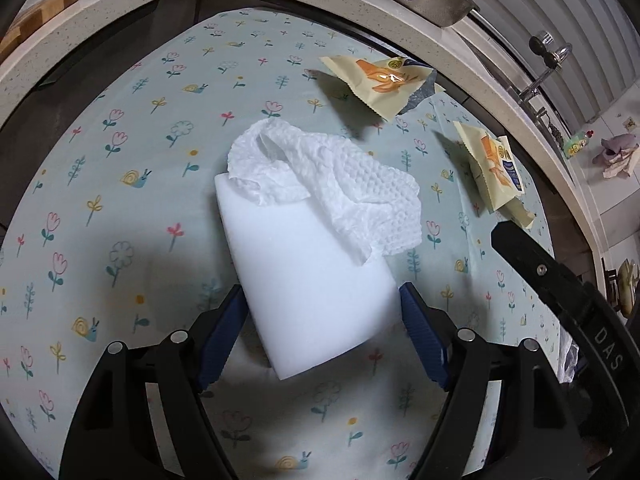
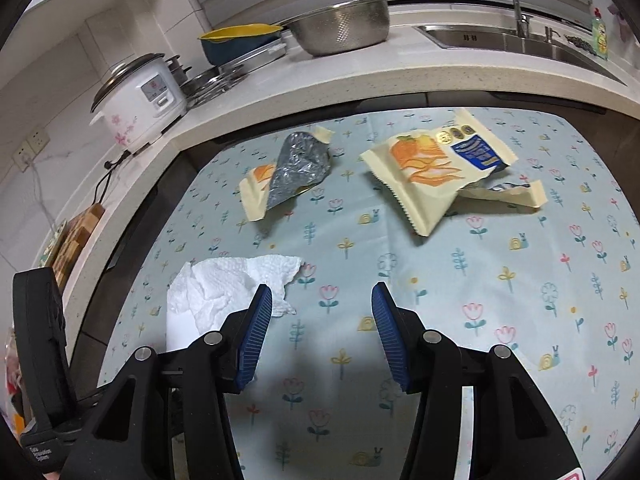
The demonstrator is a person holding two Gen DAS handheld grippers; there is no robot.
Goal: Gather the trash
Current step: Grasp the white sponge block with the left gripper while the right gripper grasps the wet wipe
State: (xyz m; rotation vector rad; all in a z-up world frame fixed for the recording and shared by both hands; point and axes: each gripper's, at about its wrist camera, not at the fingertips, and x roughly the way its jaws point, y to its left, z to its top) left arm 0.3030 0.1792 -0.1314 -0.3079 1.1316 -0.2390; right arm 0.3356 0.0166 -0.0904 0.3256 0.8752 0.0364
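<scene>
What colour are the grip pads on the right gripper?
Dark blue, ribbed pads on the right gripper, clearest in the right wrist view.

Bench (image 2: 440,280), patterned cloth: open run ahead of the right tongs (image 2: 322,296), whose jaws stand apart over bare cloth.
Obstacles: crumpled paper towel (image 2: 224,280) just left of them; torn foil wrapper (image 2: 292,168) and yellow snack packet (image 2: 436,176) farther ahead, a lane of cloth between the two.
Far edge: raised countertop (image 2: 360,76) walls the bench.

Left tongs (image 1: 322,332) gripping white cup (image 1: 316,280); crumpled paper towel (image 1: 340,184) inside.
</scene>
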